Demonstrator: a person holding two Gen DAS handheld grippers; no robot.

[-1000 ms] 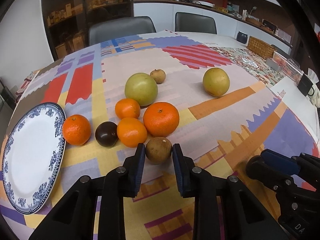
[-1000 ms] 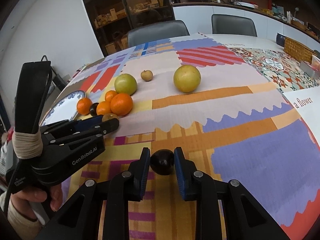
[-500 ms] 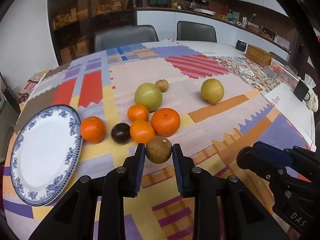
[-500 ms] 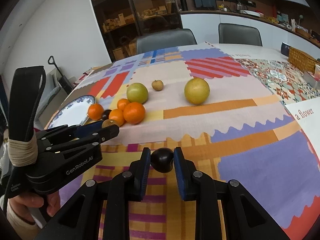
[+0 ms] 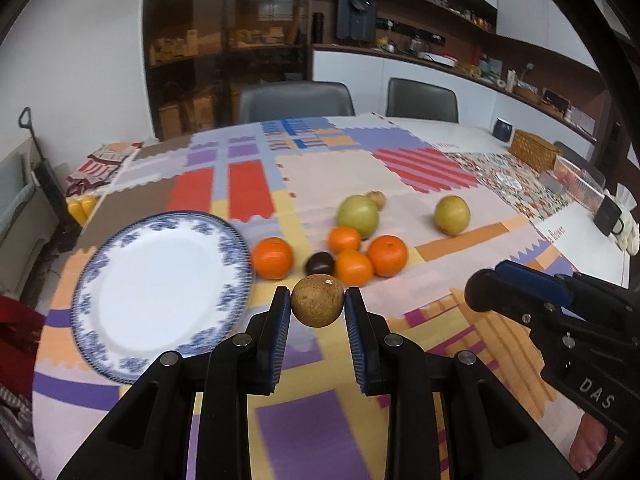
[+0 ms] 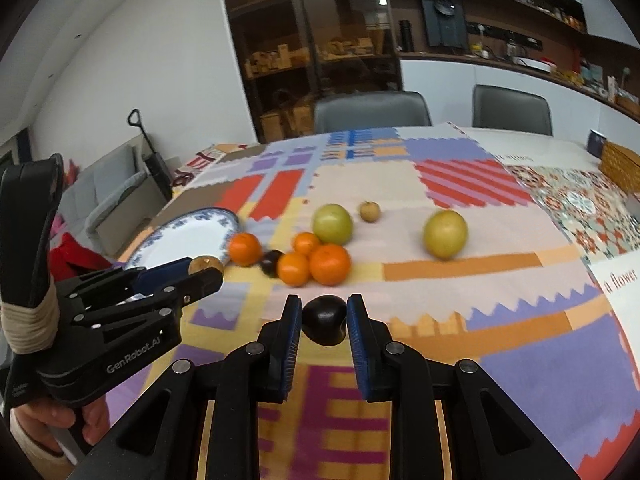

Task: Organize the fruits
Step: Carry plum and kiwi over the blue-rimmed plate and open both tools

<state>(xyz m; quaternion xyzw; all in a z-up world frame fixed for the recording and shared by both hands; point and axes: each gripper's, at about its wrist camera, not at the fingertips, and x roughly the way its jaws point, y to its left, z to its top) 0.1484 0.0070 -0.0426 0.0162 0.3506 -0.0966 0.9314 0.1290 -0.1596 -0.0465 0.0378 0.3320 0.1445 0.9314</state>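
Left gripper (image 5: 317, 306) clamps brown fruit (image 5: 317, 300) (off cloth); right gripper (image 6: 323, 318) clamps dark fruit (image 6: 324, 320).

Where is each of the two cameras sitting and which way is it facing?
Left wrist: on the left gripper, looking along its fingers at the brown fruit it holds; the right gripper shows right.
Right wrist: on the right gripper, holding a dark fruit; the left gripper and a hand show left.
Shared: plate, oranges.

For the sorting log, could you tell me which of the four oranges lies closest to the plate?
The lone orange beside the plate rim, left of the dark fruit; the other three cluster right.
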